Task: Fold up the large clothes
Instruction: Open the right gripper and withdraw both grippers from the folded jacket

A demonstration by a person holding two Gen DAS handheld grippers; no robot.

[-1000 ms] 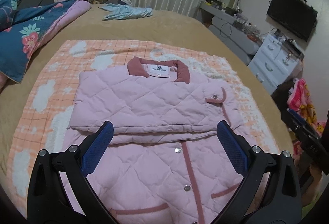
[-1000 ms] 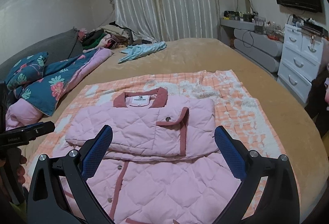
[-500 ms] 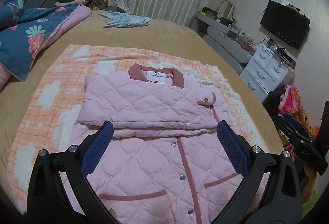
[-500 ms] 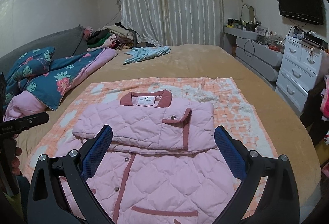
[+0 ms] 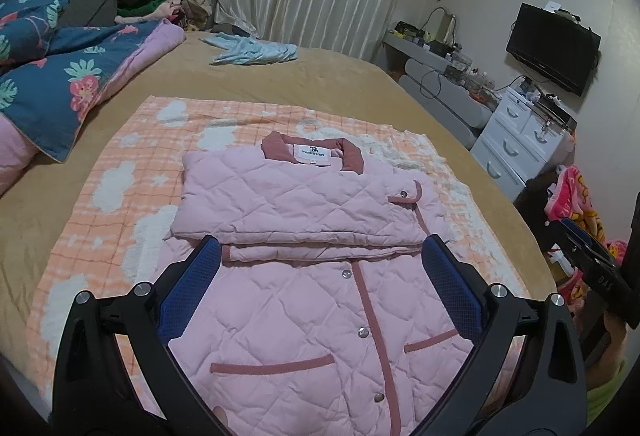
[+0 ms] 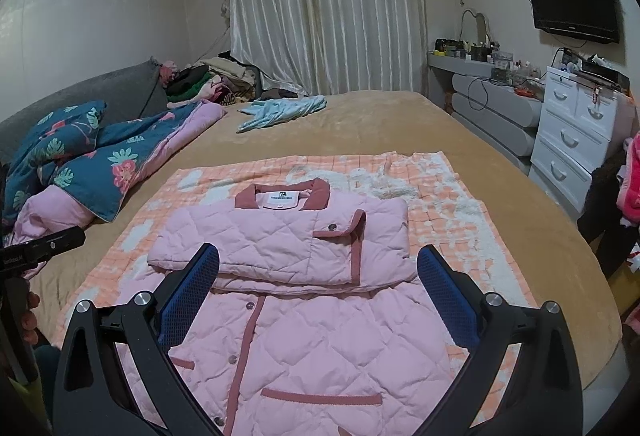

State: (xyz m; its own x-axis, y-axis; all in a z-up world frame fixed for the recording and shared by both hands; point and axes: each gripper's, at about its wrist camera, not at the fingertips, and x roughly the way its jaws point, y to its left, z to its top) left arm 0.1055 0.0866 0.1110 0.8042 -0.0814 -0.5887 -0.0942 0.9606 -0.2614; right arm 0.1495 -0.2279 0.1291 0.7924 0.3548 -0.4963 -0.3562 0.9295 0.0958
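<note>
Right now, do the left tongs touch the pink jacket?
Cannot tell. In the left wrist view the open left tongs overlap the pink jacket, but no gap or contact shows plainly.

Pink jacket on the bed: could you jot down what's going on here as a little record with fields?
Garment: pink quilted jacket, dark pink trim, snap buttons
Fold state: sleeves folded across the chest; lower half flat
Under it: orange checked blanket on the bed
Left gripper: open, empty, above the jacket
Right gripper: open, empty, above the jacket
Elsewhere on bed: light blue garment, floral quilt
</note>
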